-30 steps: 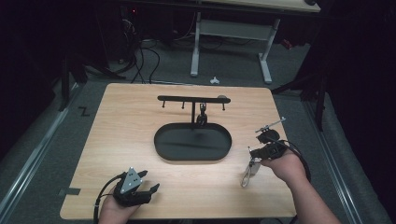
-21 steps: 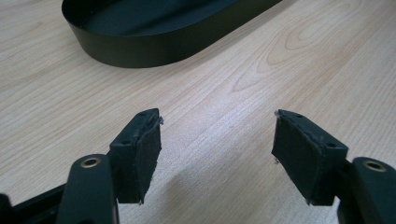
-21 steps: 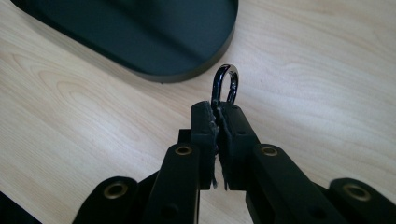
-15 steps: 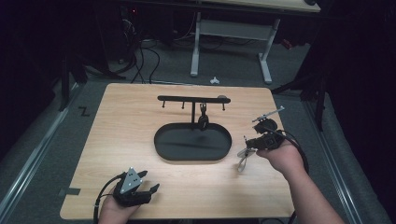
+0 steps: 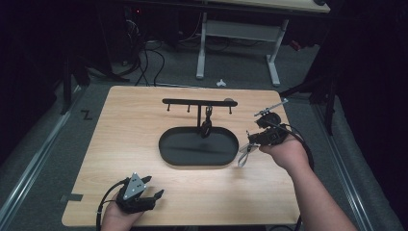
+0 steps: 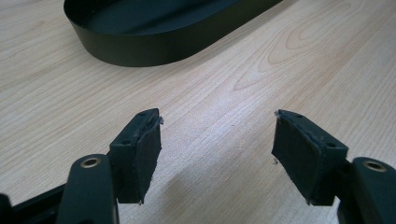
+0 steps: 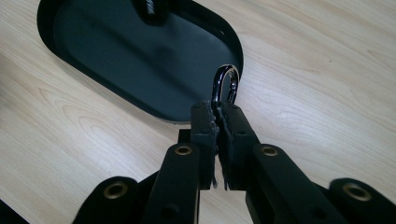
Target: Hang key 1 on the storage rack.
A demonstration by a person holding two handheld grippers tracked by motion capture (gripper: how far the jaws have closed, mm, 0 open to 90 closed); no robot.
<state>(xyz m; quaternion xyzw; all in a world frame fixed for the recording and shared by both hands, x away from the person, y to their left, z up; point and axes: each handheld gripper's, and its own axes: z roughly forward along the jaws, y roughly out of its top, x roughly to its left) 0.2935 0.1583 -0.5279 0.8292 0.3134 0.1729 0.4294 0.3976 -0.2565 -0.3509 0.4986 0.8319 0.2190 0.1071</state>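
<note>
Right gripper [image 5: 253, 139] hangs just right of the black oval tray [image 5: 166, 147], above the table [image 5: 125, 125]. Its jaws are pressed together on a small shiny metal item that looks like a keyring or carabiner loop [image 7: 225, 84]. In the right gripper view a chrome loop pokes out past the pads, over the tray's right rim [image 7: 236, 46]. In the high view a pale strap or key [image 5: 244, 155] dangles below the grip, clear of the wood.

Hook rack [image 5: 198, 102]: a black bar on a post rising from the tray, several short pegs under it. One dark item already hangs near the post [image 5: 207, 126]. The other pegs look bare.

Left gripper [image 5: 151, 197] sits at the near left edge of the table, jaws wide apart with nothing between the pads [image 6: 147, 158]. It faces the tray's near wall [image 6: 140, 49].

Judgement of progress: pickup done, the item is off the table and held. Likely left to do is carrying it up to the bar, threading the loop over a free peg, and letting go. Roughly the midpoint. Which peg is meant, I cannot tell.
</note>
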